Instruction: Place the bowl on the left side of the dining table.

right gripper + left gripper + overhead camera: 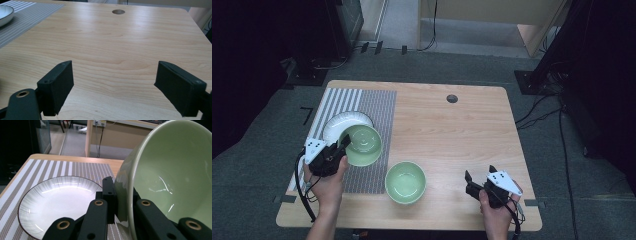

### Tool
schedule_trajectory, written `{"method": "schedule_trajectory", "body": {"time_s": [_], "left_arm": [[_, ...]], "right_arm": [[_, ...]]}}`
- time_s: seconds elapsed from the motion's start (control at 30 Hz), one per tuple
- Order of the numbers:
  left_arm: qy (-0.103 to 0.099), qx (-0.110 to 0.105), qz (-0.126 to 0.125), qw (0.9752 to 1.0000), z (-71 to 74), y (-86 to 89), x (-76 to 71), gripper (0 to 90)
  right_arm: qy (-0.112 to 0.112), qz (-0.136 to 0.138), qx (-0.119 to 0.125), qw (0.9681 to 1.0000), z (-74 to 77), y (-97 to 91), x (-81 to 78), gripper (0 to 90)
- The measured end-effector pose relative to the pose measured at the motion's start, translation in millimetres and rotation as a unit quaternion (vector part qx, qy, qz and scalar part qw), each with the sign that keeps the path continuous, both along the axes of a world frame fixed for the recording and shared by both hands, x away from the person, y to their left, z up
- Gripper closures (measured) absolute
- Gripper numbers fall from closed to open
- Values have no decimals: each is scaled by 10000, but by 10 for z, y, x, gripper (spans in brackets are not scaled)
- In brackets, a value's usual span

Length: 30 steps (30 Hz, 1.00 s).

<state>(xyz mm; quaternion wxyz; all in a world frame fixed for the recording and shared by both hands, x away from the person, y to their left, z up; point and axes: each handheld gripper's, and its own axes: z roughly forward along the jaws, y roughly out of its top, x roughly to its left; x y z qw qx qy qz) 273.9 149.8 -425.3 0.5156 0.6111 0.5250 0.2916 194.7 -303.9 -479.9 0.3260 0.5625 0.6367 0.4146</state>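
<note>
**Q:** Wooden table (452,130) at centre frame, striped placemat (377,107) on its left part: where is the held bowl, and what grips it?

**A:** Left of centre in the high view, the green bowl (362,145) hangs tilted over the white plate (337,125). The left gripper (343,142) is clamped on its rim, one jaw inside the wall and one outside, as the left gripper view shows (175,177).

**Q:** How should it handle?

**A:** Judged glazed ceramic: stiff, fairly heavy, slick and breakable. A rim pinch lets it swing, so a deep bite on the wall is safest.

**Q:** And the other side?

**A:** At lower right the right gripper (479,182) stands wide open and holds nothing, above bare wood. A second green bowl (405,182) sits upright at lower centre.
</note>
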Motion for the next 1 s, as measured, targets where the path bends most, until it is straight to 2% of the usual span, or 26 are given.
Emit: {"method": "schedule_trajectory", "body": {"time_s": [0.57,0.77,1.0], "left_arm": [[121,-136,223,9996,-72,180,71,842],[128,-190,250,9994,-82,223,81,842],[157,-216,301,9992,-99,263,91,842]], "right_arm": [[285,-468,35,9985,-232,-460,71,150],[393,-492,3,9980,-297,-627,84,148],[636,-432,-44,9970,-391,-796,100,147]]}}
